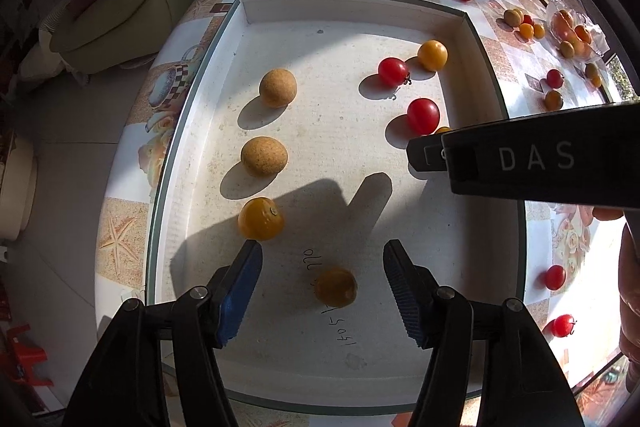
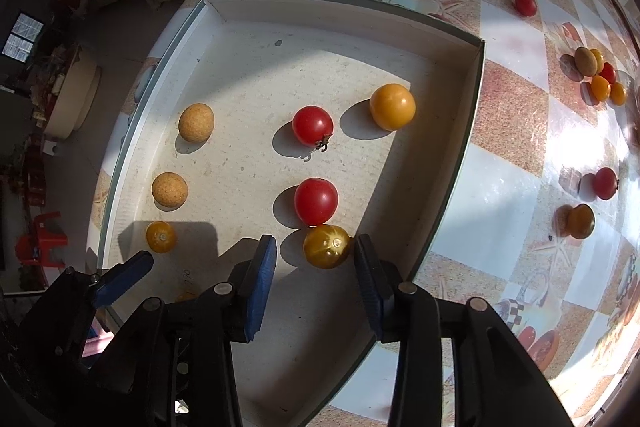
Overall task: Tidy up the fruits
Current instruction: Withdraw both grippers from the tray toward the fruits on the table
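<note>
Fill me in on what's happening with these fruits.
A person is sorting cherry tomatoes into a shallow white tray, with a gripper in each hand. The left gripper stands open over a yellow tomato lying on the tray floor. The right gripper is open around a streaky yellow tomato beside a red tomato. More fruits wait on the table.

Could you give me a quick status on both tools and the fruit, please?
Left tool open over a yellow tomato in the tray. Right tool open around another yellow tomato. Nothing blocking.
</note>
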`<act>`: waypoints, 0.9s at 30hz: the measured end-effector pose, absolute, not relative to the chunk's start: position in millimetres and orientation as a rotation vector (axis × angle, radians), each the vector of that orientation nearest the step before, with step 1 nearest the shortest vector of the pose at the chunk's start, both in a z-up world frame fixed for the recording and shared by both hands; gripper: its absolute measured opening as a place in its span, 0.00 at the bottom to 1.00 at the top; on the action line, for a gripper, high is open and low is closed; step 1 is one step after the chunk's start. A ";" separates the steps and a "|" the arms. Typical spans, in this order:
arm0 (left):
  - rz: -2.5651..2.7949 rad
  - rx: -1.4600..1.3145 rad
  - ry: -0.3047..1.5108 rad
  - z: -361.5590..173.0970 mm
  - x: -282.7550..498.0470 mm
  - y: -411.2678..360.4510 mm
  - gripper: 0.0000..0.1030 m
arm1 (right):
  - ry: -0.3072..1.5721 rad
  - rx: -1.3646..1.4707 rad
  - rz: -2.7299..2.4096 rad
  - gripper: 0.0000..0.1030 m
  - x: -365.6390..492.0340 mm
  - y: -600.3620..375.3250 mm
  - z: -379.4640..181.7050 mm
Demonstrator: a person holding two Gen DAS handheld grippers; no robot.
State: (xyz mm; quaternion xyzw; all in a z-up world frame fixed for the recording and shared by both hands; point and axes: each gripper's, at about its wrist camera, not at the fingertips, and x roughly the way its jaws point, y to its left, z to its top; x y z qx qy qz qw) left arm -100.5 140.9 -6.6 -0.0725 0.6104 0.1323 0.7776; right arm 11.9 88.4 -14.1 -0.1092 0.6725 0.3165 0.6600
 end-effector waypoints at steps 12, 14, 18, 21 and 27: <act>0.257 -0.111 1.327 8.1 -91.4 128.9 0.63 | 1.439 -0.065 0.717 0.81 32.3 56.6 30.5; 0.243 -0.100 1.318 12.8 -85.1 121.9 0.63 | 1.427 -0.053 0.687 0.81 35.3 43.2 34.8; 0.207 -0.073 1.293 24.1 -69.4 104.4 0.63 | 1.413 -0.022 0.605 0.81 44.6 5.9 38.6; 0.171 -0.062 1.269 33.0 -56.0 89.0 0.63 | 1.410 -0.008 0.526 0.81 55.1 -28.5 36.6; 0.114 -0.085 1.253 40.5 -29.2 59.6 0.63 | 1.424 0.032 0.385 0.81 81.1 -89.6 24.2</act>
